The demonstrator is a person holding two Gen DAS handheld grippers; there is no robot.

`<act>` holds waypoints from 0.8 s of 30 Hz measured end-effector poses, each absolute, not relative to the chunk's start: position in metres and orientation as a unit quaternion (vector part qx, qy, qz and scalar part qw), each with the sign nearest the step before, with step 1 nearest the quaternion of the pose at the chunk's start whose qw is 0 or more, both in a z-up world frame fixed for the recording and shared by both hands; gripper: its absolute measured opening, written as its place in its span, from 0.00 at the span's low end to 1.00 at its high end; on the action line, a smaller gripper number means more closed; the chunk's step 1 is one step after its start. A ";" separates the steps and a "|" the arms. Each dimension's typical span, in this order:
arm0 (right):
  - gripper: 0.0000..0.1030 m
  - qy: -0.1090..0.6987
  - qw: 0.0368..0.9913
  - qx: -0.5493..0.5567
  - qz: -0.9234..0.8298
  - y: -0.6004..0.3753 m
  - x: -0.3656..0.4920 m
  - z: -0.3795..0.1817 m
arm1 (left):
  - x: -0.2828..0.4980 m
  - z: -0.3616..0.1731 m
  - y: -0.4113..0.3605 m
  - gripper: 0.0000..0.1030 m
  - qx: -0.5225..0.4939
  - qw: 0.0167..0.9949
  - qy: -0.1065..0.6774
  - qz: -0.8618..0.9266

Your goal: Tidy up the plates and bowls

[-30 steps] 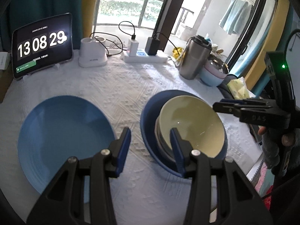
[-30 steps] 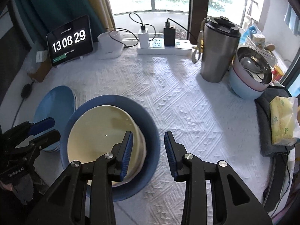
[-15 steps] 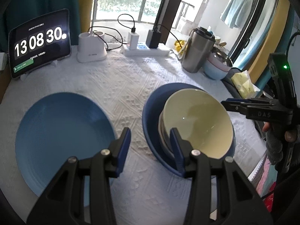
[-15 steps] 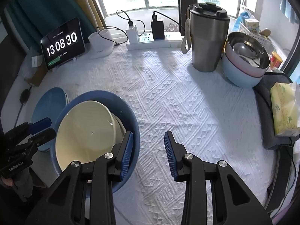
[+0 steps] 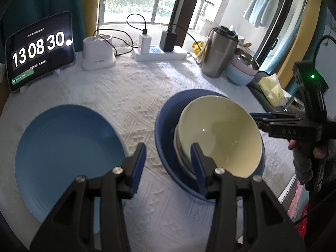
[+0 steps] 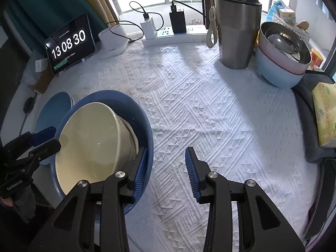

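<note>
A cream bowl (image 5: 218, 138) sits stacked on other bowls inside a dark blue bowl (image 5: 166, 126) on the white cloth. It also shows in the right wrist view (image 6: 92, 145), inside the dark blue bowl (image 6: 145, 124). A light blue plate (image 5: 65, 153) lies to the left, also seen in the right wrist view (image 6: 54, 109). My left gripper (image 5: 168, 163) is open, its right finger in front of the bowl stack's near left side. My right gripper (image 6: 166, 166) is open at the dark blue bowl's right rim, left finger by the rim.
At the back stand a tablet clock (image 5: 40, 52), a white holder (image 5: 97, 54), a power strip (image 5: 159, 52) and a steel flask (image 6: 237, 27). Stacked pastel bowls (image 6: 281, 63) and a tissue pack (image 6: 325, 117) lie at the right edge.
The right gripper has shifted right, from over the cream bowl to the dark blue bowl's right rim. The left gripper has barely moved. Both stay open.
</note>
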State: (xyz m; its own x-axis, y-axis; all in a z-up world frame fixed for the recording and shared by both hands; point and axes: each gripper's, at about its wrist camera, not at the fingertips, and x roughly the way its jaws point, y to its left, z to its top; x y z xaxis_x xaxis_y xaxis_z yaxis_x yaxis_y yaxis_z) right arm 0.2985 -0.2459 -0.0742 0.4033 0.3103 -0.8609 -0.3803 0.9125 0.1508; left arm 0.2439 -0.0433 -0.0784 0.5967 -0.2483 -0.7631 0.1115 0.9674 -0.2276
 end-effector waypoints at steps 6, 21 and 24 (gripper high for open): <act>0.45 0.509 0.834 -0.027 0.212 -0.246 0.298 -0.087 | 0.247 -0.088 -0.056 0.45 -0.063 0.882 0.453 -0.113; 0.45 0.483 0.844 0.011 0.233 -0.252 0.297 -0.101 | 0.254 -0.098 -0.066 0.49 -0.056 0.887 0.445 -0.112; 0.45 0.478 0.845 0.019 0.238 -0.253 0.297 -0.103 | 0.255 -0.098 -0.066 0.48 -0.057 0.887 0.444 -0.112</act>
